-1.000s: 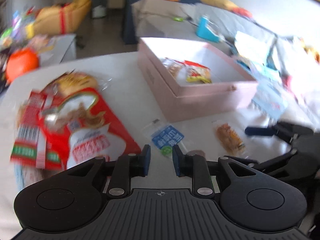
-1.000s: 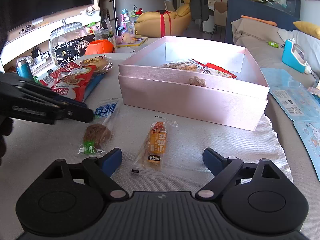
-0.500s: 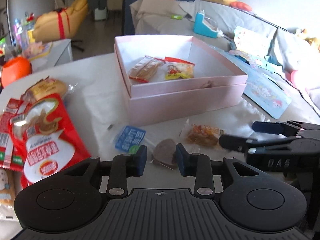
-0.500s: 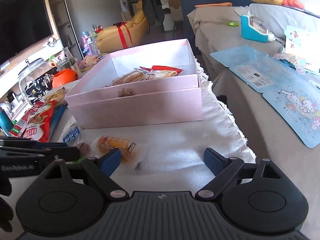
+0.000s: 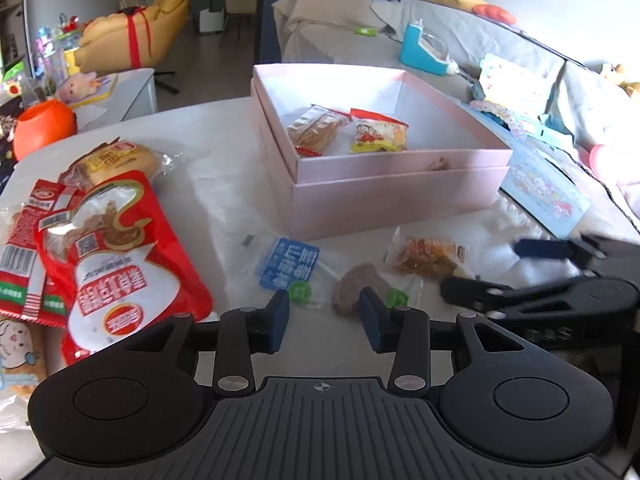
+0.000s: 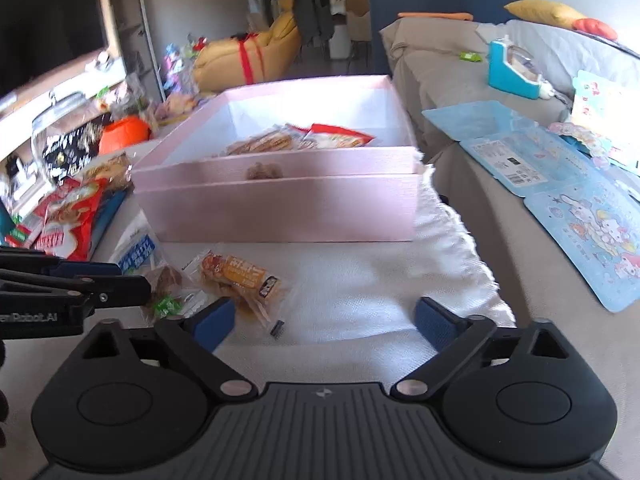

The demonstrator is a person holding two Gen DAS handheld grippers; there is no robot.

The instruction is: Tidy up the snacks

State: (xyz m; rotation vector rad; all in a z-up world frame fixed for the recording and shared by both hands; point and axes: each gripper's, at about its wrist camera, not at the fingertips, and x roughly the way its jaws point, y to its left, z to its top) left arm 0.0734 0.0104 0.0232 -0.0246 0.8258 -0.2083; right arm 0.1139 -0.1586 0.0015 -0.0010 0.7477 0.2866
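Before an open pink cardboard box [image 5: 400,196] on the white desk [image 5: 224,128], both claws spread wider, empty, left claw [image 5: 323,315] over a clear-wrapped brown cake [image 5: 354,286], right claw [image 6: 324,320] beside an orange snack packet [image 6: 240,278], each likely needing lowering and closing.

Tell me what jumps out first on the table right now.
The open pink box stands mid-table with two snack packets inside. Just in front lie a blue-labelled clear packet and an orange snack packet, with the left claw and right claw opening over them. A big red snack bag sprawls at left.
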